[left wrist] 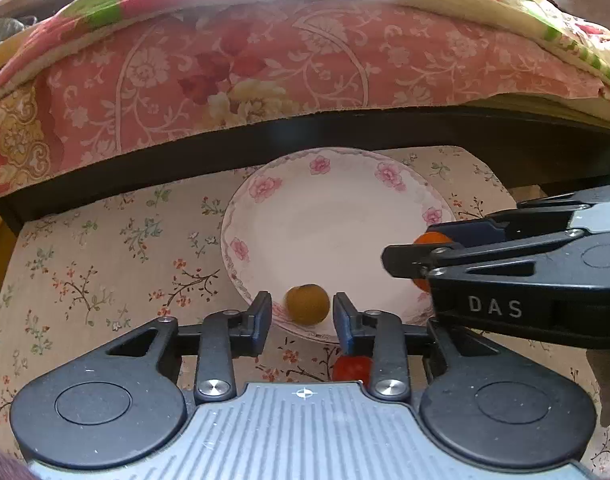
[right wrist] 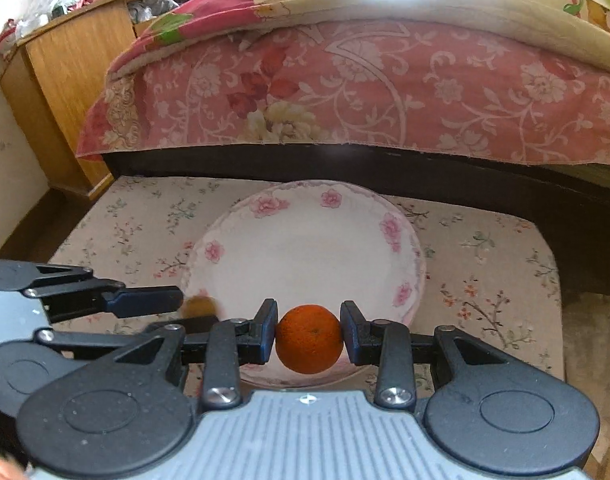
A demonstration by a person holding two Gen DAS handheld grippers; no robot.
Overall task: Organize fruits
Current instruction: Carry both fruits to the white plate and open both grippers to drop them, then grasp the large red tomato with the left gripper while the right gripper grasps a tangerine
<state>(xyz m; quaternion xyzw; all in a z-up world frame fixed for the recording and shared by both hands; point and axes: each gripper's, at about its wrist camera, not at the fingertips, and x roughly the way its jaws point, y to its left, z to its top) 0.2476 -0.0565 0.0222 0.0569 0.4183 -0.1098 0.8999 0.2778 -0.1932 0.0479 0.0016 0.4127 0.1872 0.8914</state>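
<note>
A white plate with pink flowers lies on a floral-covered surface. A small brownish-yellow fruit rests on the plate's near rim, between the pads of my left gripper. The gripper is open, with a thin gap on each side of the fruit. A red fruit lies on the cloth just under that gripper's right finger. My right gripper is shut on an orange and holds it over the plate's near edge. From the left wrist view the right gripper reaches in from the right with the orange.
The floral cloth covers a small table with rounded corners. Right behind it runs a dark bed frame under a pink floral quilt. A wooden cabinet stands at the back left. My left gripper crosses the plate's left side.
</note>
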